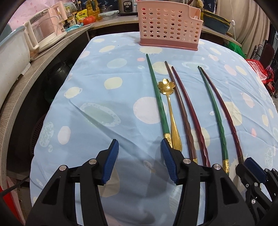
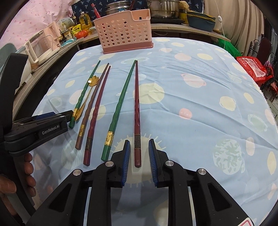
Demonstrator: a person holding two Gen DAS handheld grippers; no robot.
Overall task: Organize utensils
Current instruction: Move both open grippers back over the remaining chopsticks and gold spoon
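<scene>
Several chopsticks lie side by side on the blue spotted cloth (image 1: 107, 97), pointing toward a pink perforated utensil holder (image 1: 169, 26) at the far edge. A gold flower spoon (image 1: 166, 86) rests between the leftmost green chopstick (image 1: 156, 97) and a brown one (image 1: 180, 111). My left gripper (image 1: 139, 146) is open over bare cloth; the green chopstick's end and the spoon handle lie just outside its right finger (image 1: 167, 154). My right gripper (image 2: 139, 144) is open, straddling the thick end of the rightmost dark red chopstick (image 2: 137, 107); the pads do not touch it. A green chopstick (image 2: 119, 104) lies just left.
A counter on the left holds a clear kettle (image 1: 45, 33), bottles and food packets. Pots (image 2: 163, 8) stand behind the holder (image 2: 125, 29). A red bag (image 2: 252, 67) sits off the table's right edge. A person's hand (image 2: 27, 166) holds the left gripper (image 2: 52, 116).
</scene>
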